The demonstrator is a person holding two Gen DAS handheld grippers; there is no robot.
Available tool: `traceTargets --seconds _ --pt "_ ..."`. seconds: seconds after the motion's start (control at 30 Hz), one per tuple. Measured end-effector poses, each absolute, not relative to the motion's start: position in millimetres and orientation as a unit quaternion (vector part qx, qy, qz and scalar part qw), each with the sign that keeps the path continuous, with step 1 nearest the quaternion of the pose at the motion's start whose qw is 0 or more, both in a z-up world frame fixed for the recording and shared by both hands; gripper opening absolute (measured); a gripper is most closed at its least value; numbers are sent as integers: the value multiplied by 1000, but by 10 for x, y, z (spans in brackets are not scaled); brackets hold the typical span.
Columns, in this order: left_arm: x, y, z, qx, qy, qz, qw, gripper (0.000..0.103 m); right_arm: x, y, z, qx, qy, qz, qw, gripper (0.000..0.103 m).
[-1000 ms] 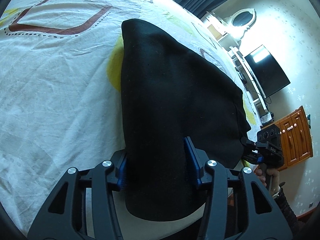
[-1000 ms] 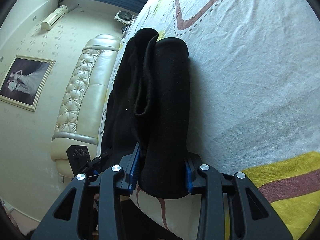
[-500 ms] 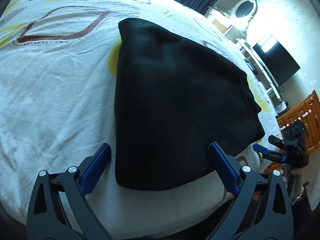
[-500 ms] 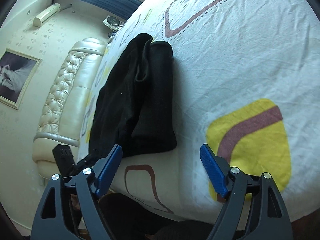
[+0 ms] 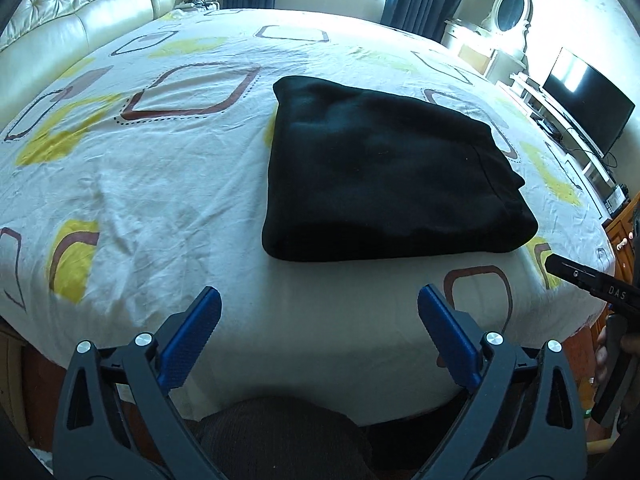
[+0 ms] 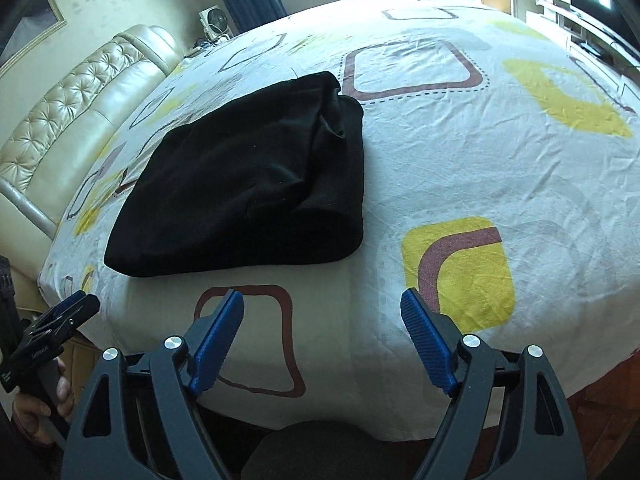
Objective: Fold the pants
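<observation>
The black pants (image 5: 384, 172) lie folded into a thick rectangle on the bed (image 5: 160, 184), near its front edge. Both the left tongs (image 5: 318, 320) and the right tongs (image 6: 322, 324) hang spread wide and empty off the edge, touching nothing. The folding looks finished to me; at most, the loose lip along one side might want tucking flat.

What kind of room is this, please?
Most likely a bedroom: the black folded pants lie on a large bed with a patterned sheet, a tufted cream headboard behind it, and a television nearby.
</observation>
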State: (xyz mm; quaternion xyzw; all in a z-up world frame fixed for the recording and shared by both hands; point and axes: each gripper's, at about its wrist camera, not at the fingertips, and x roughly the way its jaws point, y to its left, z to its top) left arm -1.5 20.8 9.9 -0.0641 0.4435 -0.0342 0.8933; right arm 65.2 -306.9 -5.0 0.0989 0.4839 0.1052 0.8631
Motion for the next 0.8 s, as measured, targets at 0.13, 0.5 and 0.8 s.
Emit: traceTargets --seconds 0.13,0.5,0.8 --pt "-138 218 143 -64 434 -25 898 99 570 -2951 23 55 467 87 878 80" --pt "-177 103 137 -44 421 -11 906 99 511 -2969 0 76 445 63 890 80" --pt "-161 159 153 -51 426 16 903 99 457 -2788 -110 65 467 85 878 80"
